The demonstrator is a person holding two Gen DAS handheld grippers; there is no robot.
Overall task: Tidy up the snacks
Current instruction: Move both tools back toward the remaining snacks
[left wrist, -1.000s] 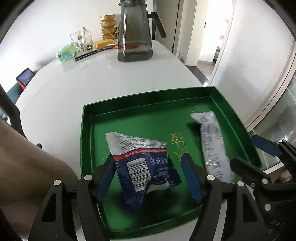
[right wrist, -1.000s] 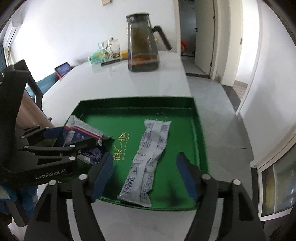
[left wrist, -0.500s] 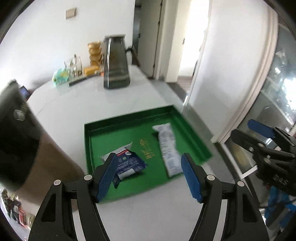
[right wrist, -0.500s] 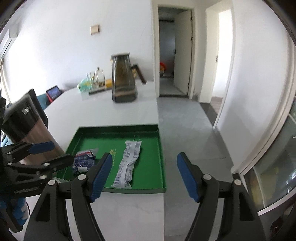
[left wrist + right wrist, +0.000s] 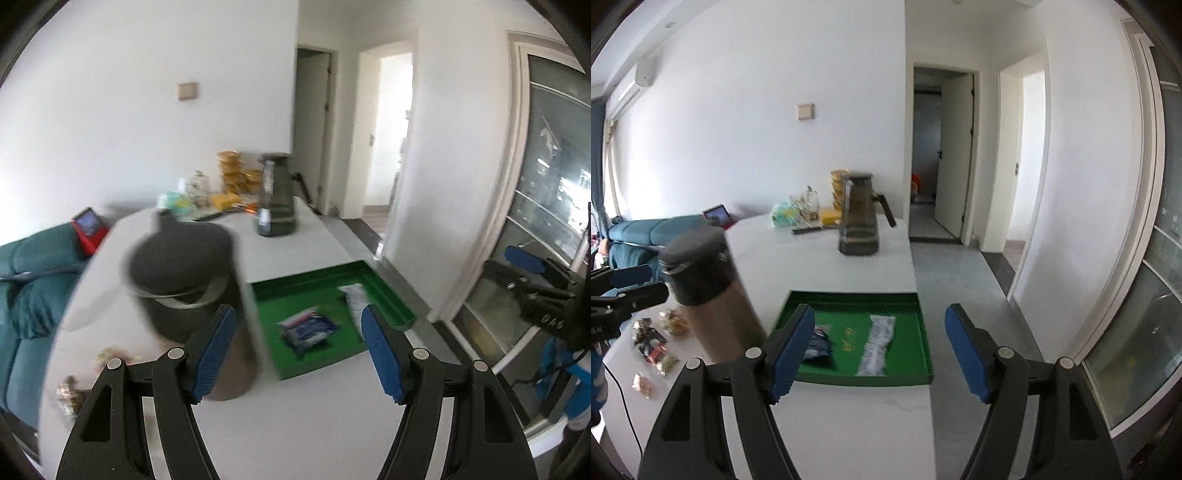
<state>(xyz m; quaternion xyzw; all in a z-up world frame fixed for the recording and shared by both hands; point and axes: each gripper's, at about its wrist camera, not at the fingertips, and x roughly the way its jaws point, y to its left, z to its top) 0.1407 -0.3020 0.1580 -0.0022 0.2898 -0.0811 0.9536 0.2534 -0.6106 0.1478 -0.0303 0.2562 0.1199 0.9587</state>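
Observation:
A green tray [image 5: 388, 295] [image 5: 925, 343] lies at the white table's near right corner. In it are a blue snack packet [image 5: 308, 330] [image 5: 818, 347] and a long white packet [image 5: 354, 299] [image 5: 879, 343]. Both grippers hang high above the table, well back from the tray. My left gripper [image 5: 299, 349] is open with nothing between its blue pads. My right gripper [image 5: 879, 349] is open and empty too. Several loose snacks [image 5: 652, 347] lie on the table left of a tall flask.
A tall brown flask with a dark lid [image 5: 705, 288] [image 5: 184, 284] stands left of the tray. A dark glass pitcher [image 5: 858, 218], jars and golden bowls stand at the table's far end. A teal sofa [image 5: 646, 229] is at left. Grey floor and doorways lie to the right.
Both grippers have risen and pulled back from the tray. The left one let go of the blue packet, which now lies flat in the tray. The flask and loose snacks have come into view.

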